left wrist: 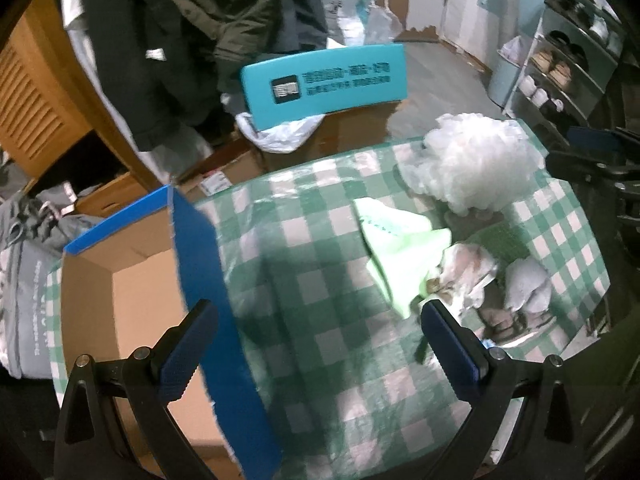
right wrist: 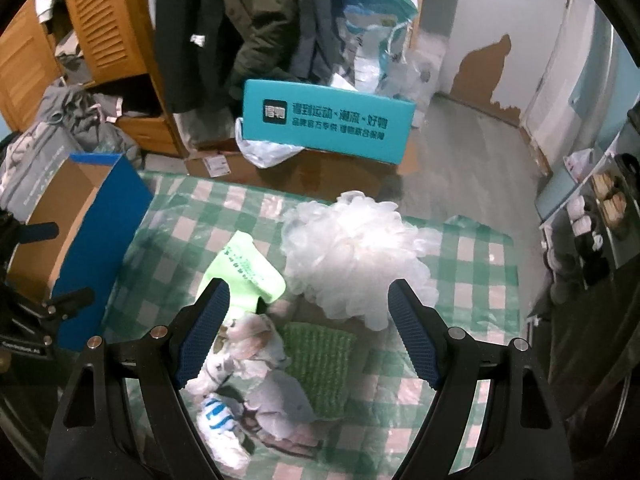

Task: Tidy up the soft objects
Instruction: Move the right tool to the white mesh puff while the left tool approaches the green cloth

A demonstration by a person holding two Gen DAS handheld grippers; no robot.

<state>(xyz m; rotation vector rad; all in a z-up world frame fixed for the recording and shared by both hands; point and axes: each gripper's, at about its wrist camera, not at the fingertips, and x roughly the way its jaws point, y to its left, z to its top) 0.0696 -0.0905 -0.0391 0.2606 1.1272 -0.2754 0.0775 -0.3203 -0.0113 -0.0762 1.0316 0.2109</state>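
Note:
On the green checked tablecloth [left wrist: 320,340] lie a white bath pouf [left wrist: 476,160], a light green folded bag [left wrist: 400,252], a green knitted cloth [left wrist: 504,240] and several small soft toys [left wrist: 468,272]. My left gripper [left wrist: 316,344] is open and empty above the cloth, beside the open cardboard box with blue outside walls [left wrist: 200,280]. My right gripper [right wrist: 308,320] is open and empty, above the toys [right wrist: 256,344], the knitted cloth [right wrist: 320,360] and the light green bag [right wrist: 248,272], just short of the pouf [right wrist: 352,256]. The box [right wrist: 100,240] stands at the left.
A teal carton [left wrist: 324,80] rests on brown cardboard boxes [left wrist: 352,132] past the table's far edge. Dark coats [right wrist: 240,28] hang by a wooden wardrobe [right wrist: 100,32]. A shoe rack [left wrist: 568,64] stands at the right. The right gripper's body [left wrist: 596,160] shows at the left wrist view's right edge.

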